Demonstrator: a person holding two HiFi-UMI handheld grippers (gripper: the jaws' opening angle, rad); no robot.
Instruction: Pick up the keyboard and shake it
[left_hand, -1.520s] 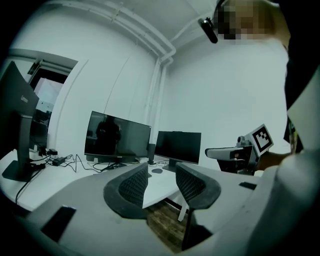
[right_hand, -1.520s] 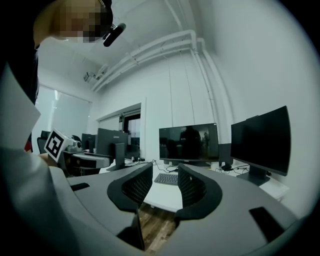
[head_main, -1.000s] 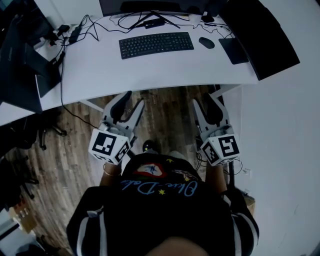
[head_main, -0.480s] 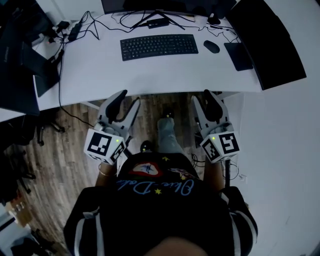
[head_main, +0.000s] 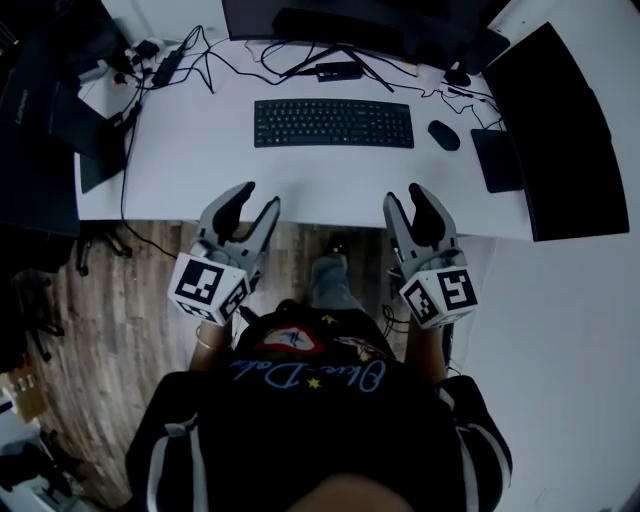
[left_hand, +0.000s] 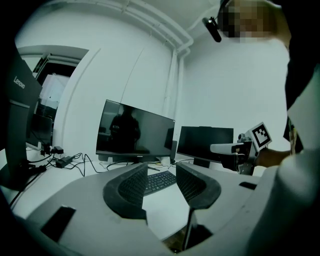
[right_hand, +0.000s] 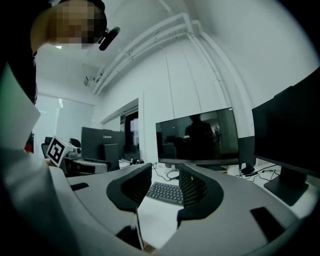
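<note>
The word "Lenovo" stands in white on the back of a dark monitor (left_hand: 20, 95), far to the left of the keyboard (left_hand: 161, 181). The right gripper view shows the same word on a monitor back, also left of the keyboard. The person's shirt (head_main: 320, 420), on the near side of the keyboard, carries blue cursive writing that I cannot read with certainty.

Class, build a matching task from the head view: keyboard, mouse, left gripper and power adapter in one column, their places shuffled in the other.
1 black rectangular keyboard; 2 black oval mouse; 3 left gripper; 4 black power adapter with cables.
A far left of the white desk; B over the desk's near edge, jaws apart; C middle of the desk; D just right of the keyboard.
Pairs: 1-C, 2-D, 3-B, 4-A.
</note>
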